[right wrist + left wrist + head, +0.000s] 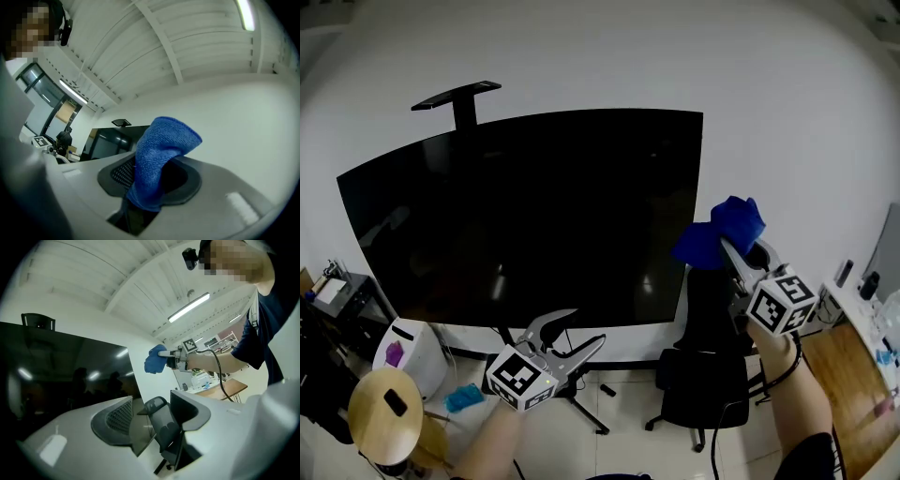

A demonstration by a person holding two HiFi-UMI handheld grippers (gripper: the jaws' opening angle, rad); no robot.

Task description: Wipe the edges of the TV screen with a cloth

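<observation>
A blue cloth sits bunched in the narrow pinch of the right tongs, raised beside the lower right edge of the dark TV screen. The left gripper view suggests that a sliver of white wall separates cloth and bezel, so the wipe does not appear to be under way. The left tongs hang wide and empty below the screen's bottom edge, with nothing between them but a view of the office chair beyond.

The risks begin with the grip. Only a fold of the cloth is caught, and most of it billows free above the pads, so dragging it along the bezel could tug it loose and drop it to the floor. The hard tips lie buried close under the fabric, and a firm press or a poor angle could bring plastic rather than cloth against the panel and mark it. The screen stands on a legged stand, and nothing braces it, so a sideways shove at the edge might rock it. A cable trails from the right tongs toward the chair and could snag as the arm travels up the edge.
</observation>
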